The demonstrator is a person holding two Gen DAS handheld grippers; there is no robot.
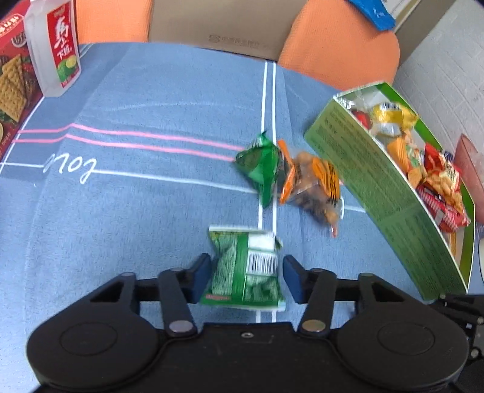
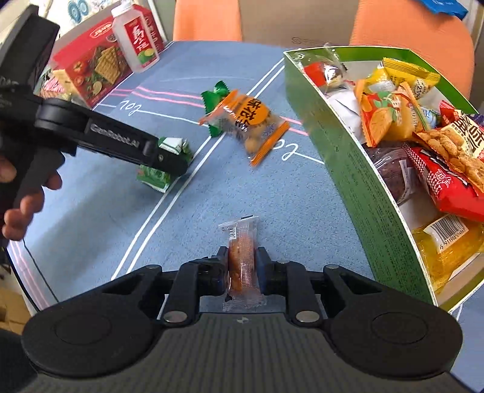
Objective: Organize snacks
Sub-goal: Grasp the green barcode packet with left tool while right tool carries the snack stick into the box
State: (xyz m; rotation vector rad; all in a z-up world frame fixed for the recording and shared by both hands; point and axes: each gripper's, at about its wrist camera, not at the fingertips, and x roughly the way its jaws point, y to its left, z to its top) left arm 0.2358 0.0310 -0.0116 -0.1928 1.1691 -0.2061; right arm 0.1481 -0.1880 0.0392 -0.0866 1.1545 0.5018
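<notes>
My left gripper (image 1: 246, 273) is open around a green snack packet (image 1: 245, 269) lying on the blue cloth; the pads stand just off its sides. From the right wrist view the same packet (image 2: 165, 163) shows under the left gripper's fingers (image 2: 163, 158). My right gripper (image 2: 243, 267) is shut on a slim clear packet with an orange-brown snack (image 2: 243, 263). A green wrapped snack (image 1: 261, 164) and an orange-labelled nut packet (image 1: 314, 184) lie together mid-cloth. A green box (image 2: 357, 169) filled with several snacks stands to the right.
A red cracker box (image 2: 93, 69) and a white drink bottle (image 2: 136, 39) stand at the far left. Orange chair backs (image 1: 338, 45) and a cardboard box (image 1: 224, 27) are behind the table. The blue cloth (image 1: 136, 211) has white and pink lines.
</notes>
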